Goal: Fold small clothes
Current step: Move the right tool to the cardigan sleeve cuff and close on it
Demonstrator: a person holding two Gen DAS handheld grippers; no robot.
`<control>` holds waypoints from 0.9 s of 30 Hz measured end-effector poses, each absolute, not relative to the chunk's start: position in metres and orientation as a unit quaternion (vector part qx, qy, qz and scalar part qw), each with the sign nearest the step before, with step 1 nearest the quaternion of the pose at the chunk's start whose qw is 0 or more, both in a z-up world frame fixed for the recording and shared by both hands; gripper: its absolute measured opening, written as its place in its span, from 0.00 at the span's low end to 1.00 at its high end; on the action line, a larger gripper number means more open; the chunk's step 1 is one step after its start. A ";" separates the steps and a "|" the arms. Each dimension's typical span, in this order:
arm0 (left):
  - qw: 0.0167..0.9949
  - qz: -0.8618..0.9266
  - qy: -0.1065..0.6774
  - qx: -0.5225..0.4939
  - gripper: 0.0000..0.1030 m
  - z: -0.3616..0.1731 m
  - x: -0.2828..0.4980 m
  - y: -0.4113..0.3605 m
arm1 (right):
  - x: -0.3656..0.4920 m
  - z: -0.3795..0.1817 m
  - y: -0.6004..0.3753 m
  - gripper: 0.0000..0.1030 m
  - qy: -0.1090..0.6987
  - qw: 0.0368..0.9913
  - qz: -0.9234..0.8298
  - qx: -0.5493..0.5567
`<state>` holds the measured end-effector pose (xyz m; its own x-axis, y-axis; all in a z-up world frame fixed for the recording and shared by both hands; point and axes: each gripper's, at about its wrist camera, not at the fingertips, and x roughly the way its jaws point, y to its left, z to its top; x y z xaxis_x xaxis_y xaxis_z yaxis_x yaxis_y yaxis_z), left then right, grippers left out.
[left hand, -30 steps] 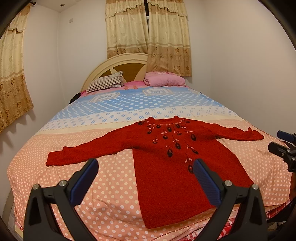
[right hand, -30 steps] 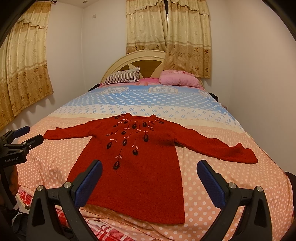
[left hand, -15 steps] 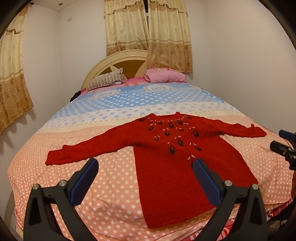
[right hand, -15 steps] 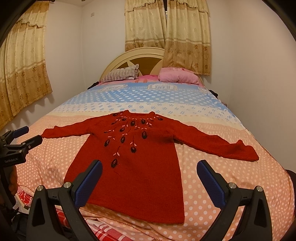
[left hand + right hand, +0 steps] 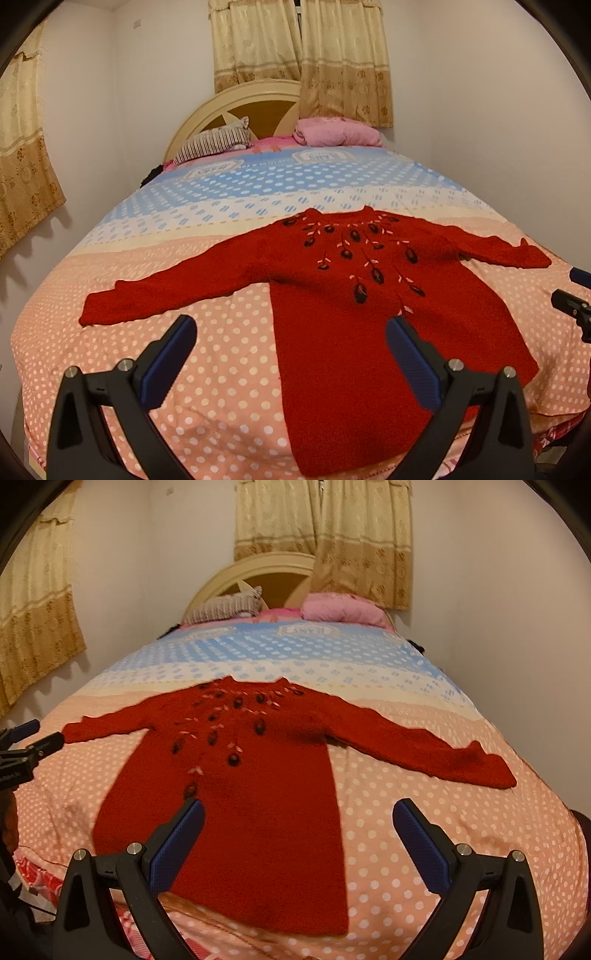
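Left wrist view. Big bed with a dotted cover (image 5: 221, 369), pink near the front, cream in the middle, blue farther back. Round cream wooden headboard (image 5: 236, 110) at the far end. Striped pillow (image 5: 214, 142) and soft pink pillow (image 5: 338, 133) just in front of it. White walls all around. Gold flowered curtains (image 5: 303, 55) behind the headboard, more on the left wall. Small label shapes printed on the blue part, too blurry to read. Red knitted sweater with dark flowers sewn on the chest (image 5: 351, 314) flat on the pink part, both sleeves spread wide, bottom edge near the front of the bed. Left claw (image 5: 291, 363) above the front edge of the bed, blue pads wide apart, nothing between them. Tip of the right claw (image 5: 572, 302) peeking in at the right edge.

Right wrist view. Same bed (image 5: 443, 830), headboard (image 5: 258, 568), pillows and curtains (image 5: 325, 535), a bit blurry. Sweater (image 5: 240, 794) flat, sleeves out to both sides. Right claw (image 5: 299, 843) with blue pads wide apart, holding nothing, above the sweater's bottom edge. Left claw (image 5: 33, 738) at the left edge, by the sleeve end, with tiny white writing on its black body, too small to read.
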<state>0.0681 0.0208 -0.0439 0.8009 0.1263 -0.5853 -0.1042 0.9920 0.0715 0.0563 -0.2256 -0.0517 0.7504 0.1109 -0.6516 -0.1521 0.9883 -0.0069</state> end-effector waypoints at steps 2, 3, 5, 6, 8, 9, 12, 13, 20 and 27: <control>0.946 0.061 0.317 0.020 1.00 -0.048 0.079 0.019 | 0.066 -0.059 -0.233 0.99 0.355 0.933 0.061 -0.029; 0.945 0.061 0.321 0.022 1.00 -0.051 0.084 0.018 | 0.070 -0.062 -0.236 0.99 0.359 0.931 0.058 -0.028; 0.943 0.062 0.326 0.025 1.00 -0.055 0.094 0.016 | 0.080 -0.069 -0.244 0.99 0.367 0.928 0.052 -0.025; 0.942 0.062 0.328 0.027 1.00 -0.057 0.099 0.015 | 0.084 -0.073 -0.248 0.99 0.371 0.927 0.050 -0.022; 0.940 0.067 0.334 0.031 1.00 -0.061 0.110 0.013 | 0.096 -0.082 -0.259 0.99 0.383 0.922 0.045 -0.013; 0.939 0.067 0.336 0.032 1.00 -0.064 0.116 0.011 | 0.102 -0.086 -0.265 0.99 0.391 0.919 0.042 -0.006; 0.937 0.075 0.338 0.040 1.00 -0.070 0.129 0.008 | 0.117 -0.097 -0.282 0.99 0.408 0.912 0.036 0.015; 0.937 0.075 0.337 0.041 1.00 -0.072 0.133 0.007 | 0.124 -0.101 -0.291 0.99 0.415 0.909 0.030 0.025; 0.936 0.092 0.337 0.043 1.00 -0.090 0.162 0.010 | 0.160 -0.118 -0.356 0.99 0.438 0.895 -0.024 0.079; 0.929 0.098 0.354 0.039 1.00 -0.111 0.182 0.011 | 0.194 -0.133 -0.434 0.99 0.448 0.875 -0.076 0.165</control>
